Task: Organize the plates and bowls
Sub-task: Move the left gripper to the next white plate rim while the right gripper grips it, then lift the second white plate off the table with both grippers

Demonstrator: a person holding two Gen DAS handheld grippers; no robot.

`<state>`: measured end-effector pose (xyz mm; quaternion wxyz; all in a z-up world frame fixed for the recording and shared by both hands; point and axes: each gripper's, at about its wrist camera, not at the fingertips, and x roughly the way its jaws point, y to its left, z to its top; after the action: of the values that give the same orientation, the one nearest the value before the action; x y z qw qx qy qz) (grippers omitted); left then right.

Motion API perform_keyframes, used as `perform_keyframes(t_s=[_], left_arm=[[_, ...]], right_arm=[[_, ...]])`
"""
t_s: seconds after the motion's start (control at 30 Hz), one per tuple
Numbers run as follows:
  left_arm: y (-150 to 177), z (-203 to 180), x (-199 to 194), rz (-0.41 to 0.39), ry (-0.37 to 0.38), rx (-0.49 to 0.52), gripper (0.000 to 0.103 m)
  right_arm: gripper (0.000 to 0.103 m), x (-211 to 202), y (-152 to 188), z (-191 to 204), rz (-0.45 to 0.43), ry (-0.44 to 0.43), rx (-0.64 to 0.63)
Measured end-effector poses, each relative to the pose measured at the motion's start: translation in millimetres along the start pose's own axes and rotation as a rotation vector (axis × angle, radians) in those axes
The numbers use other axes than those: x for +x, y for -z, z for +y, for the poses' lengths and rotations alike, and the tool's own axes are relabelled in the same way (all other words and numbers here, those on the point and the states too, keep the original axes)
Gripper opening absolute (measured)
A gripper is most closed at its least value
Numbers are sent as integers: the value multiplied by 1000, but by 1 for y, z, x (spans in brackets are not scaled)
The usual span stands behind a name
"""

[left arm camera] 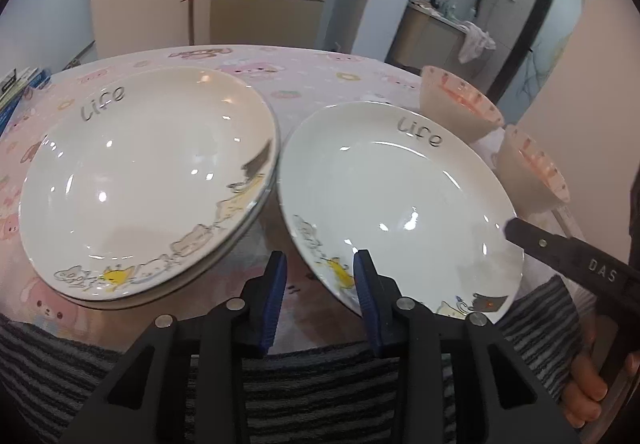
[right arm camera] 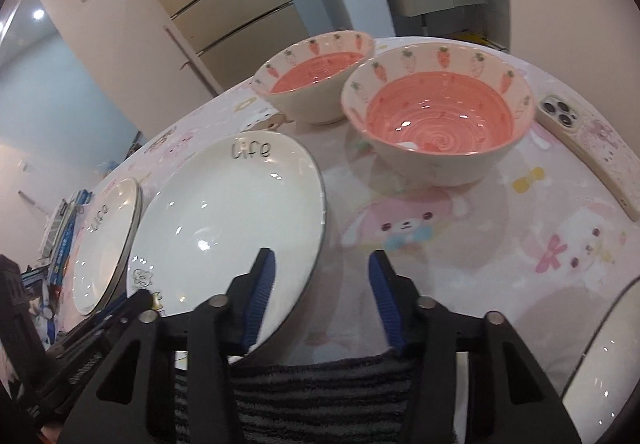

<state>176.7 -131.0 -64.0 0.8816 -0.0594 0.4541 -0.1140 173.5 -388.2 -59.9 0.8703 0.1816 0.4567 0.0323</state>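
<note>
A single white "Life" plate point(left arm camera: 400, 196) point(right arm camera: 232, 212) lies on the pink tablecloth beside a stack of two like plates point(left arm camera: 148, 172) point(right arm camera: 108, 240). My left gripper point(left arm camera: 320, 280) straddles the single plate's near-left rim, one blue pad over the plate and one outside it, with a clear gap, so it is open. My right gripper point(right arm camera: 320, 280) straddles the opposite rim the same way and is also open. One of its fingers point(left arm camera: 536, 240) shows at the plate's right edge. Two pink carrot-patterned bowls point(right arm camera: 316, 80) point(right arm camera: 440, 116) stand behind.
A phone in a pale case point(right arm camera: 588, 148) lies right of the bowls. Another white rimmed dish point(right arm camera: 600, 348) shows at the lower right edge. Books point(left arm camera: 20, 88) sit at the table's left edge. A person's striped sleeve point(left arm camera: 280, 384) is close below both grippers.
</note>
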Motion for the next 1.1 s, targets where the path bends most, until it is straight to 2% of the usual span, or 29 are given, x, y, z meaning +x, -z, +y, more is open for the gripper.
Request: perform_keyframes(t_s=[0.03, 0.1, 0.2, 0.27, 0.3, 0.37, 0.43, 0.5, 0.53, 0.63, 0.83, 0.97, 1.1], left_arm=[[0, -4, 1, 0, 2, 24, 33], [1, -8, 2, -9, -17, 37, 33], [0, -3, 3, -4, 10, 13, 33], [-1, -1, 6, 10, 37, 2, 34], [-1, -2, 9, 23, 53, 4, 35], [-1, -6, 13, 41, 65, 24, 45], [1, -17, 12, 30, 20, 81, 46], [1, -17, 12, 23, 11, 73, 45], [1, -14, 11, 19, 14, 59, 40], [0, -4, 10, 21, 52, 11, 35], [5, -21, 6, -28, -49, 108, 35], [0, -12, 11, -8, -23, 57, 35], [0, -12, 14, -10, -17, 46, 37]], right_arm=[[38, 2, 0, 2, 12, -12, -13], [33, 7, 2, 3, 34, -13, -24], [27, 10, 2, 1, 43, -8, -17], [27, 12, 2, -1, 46, -15, -11], [26, 13, 3, 0, 45, -14, -13], [24, 13, 3, 3, 41, 0, -32], [16, 12, 4, 6, 32, -8, -51], [16, 10, 6, 9, 21, -2, -67], [16, 11, 6, 9, 17, -2, -68], [16, 12, 5, 5, 20, -28, -49], [15, 12, 8, 9, 20, 3, -69], [18, 21, 5, 6, 66, -58, -64], [21, 22, 7, 15, 64, -36, -111]])
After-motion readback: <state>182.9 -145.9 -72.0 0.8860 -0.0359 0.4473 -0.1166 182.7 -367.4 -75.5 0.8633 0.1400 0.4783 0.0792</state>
